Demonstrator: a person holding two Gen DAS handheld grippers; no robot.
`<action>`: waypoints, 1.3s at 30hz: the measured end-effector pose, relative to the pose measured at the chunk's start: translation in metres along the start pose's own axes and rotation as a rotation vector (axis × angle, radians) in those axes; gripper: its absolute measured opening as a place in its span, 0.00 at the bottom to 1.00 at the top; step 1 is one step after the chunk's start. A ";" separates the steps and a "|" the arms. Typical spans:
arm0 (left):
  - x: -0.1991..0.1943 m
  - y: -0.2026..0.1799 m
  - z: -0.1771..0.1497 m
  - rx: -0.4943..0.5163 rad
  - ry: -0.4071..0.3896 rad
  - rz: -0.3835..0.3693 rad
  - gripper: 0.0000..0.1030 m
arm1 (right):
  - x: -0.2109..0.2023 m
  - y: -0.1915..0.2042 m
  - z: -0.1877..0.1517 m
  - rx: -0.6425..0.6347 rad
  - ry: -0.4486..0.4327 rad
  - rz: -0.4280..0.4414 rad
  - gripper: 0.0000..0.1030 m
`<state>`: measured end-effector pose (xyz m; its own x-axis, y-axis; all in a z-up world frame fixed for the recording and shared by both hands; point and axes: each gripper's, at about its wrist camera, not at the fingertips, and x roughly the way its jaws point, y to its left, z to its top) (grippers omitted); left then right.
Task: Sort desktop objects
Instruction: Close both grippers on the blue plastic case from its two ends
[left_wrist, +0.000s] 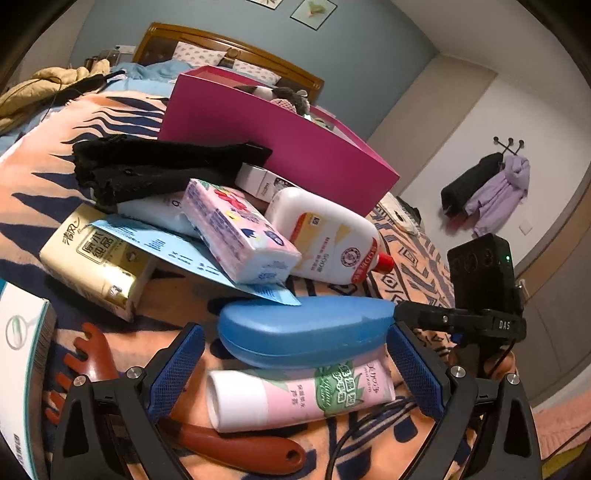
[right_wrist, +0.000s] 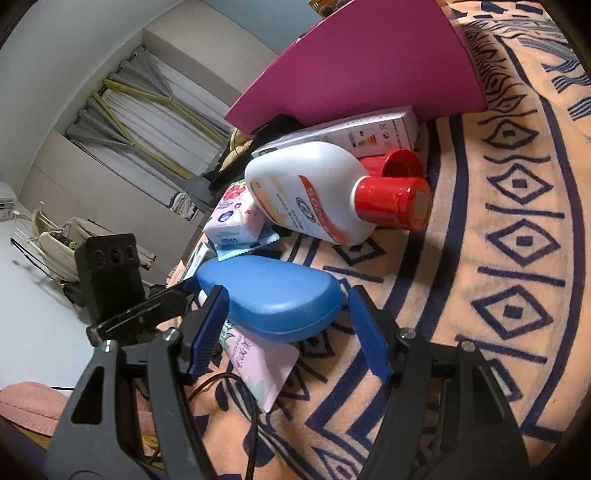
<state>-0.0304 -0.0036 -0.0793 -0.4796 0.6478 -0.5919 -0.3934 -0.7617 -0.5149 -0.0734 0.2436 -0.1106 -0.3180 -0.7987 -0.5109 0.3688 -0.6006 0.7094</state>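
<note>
The left gripper is tilting down, jaws apart around a pink tube and blue case, neither pressed. The right gripper is angling down too, jaws open astride the case lying on the blanket.

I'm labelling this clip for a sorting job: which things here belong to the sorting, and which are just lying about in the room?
Belong to the job:
blue case, between the right tongs
pink tube
white bottle
tissue pack
magenta box

Just lying about:
coats on the wall hooks
headboard
patterned blanket
</note>
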 end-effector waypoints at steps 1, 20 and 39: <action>0.000 0.001 0.000 -0.005 -0.001 -0.004 0.97 | -0.001 -0.002 -0.001 0.004 0.002 0.001 0.67; 0.015 -0.010 -0.001 -0.045 -0.012 0.025 0.97 | -0.007 -0.012 -0.007 0.046 -0.012 0.018 0.66; -0.003 -0.014 -0.004 -0.070 -0.063 0.009 0.67 | -0.019 -0.002 -0.014 -0.010 -0.068 0.000 0.55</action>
<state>-0.0199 0.0053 -0.0730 -0.5326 0.6368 -0.5575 -0.3339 -0.7633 -0.5530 -0.0563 0.2598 -0.1091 -0.3760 -0.7948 -0.4763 0.3779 -0.6009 0.7043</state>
